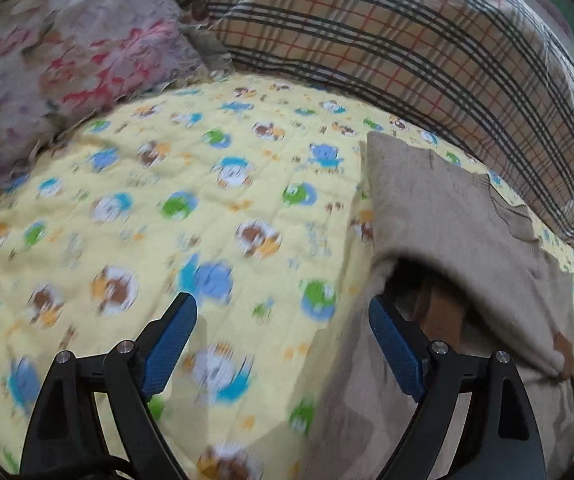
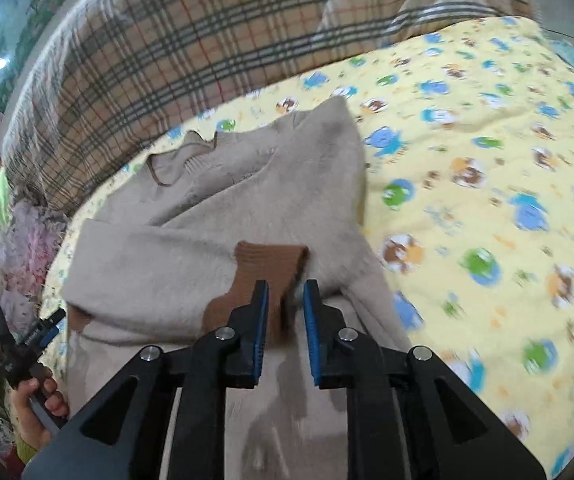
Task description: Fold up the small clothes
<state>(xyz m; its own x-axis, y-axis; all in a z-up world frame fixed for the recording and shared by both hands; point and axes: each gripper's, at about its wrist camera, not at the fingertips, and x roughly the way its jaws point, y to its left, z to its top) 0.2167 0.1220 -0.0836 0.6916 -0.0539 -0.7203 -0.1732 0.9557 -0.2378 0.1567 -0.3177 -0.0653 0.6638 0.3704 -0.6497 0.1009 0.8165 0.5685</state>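
Right wrist view shows a small tan sweater [image 2: 207, 216] lying on a bed with a yellow quilt [image 2: 487, 184] full of cartoon animals. A sleeve is folded across the sweater, and its brown cuff [image 2: 271, 264] lies just in front of the right tool [image 2: 285, 292]. The two blue pads stand a little apart. The cuff's near edge runs down between them, but I cannot see the pads pressing on it, so the tool looks open and lets the cuff rest on the sweater.

The sweater's long way runs from near to far, with the wavy collar [image 2: 179, 160] at the far end, next to a checked blanket [image 2: 147, 60]. The sweater lies right under and ahead of the right tool, so the right hand is the nearer one. At the near left of this view a hand [image 2: 35, 404] holds the other tool.

Left wrist view shows the left tool [image 1: 283, 320] wide open with nothing in it. It hangs over the quilt. The sweater is on its right side, and the tool's right pad is at the sweater's left edge. A flowery pillow [image 1: 67, 60] sits far left.

I think the sleeve is now folded in. The next fold likely goes along the long way, so each tool would need a near corner of the sweater.
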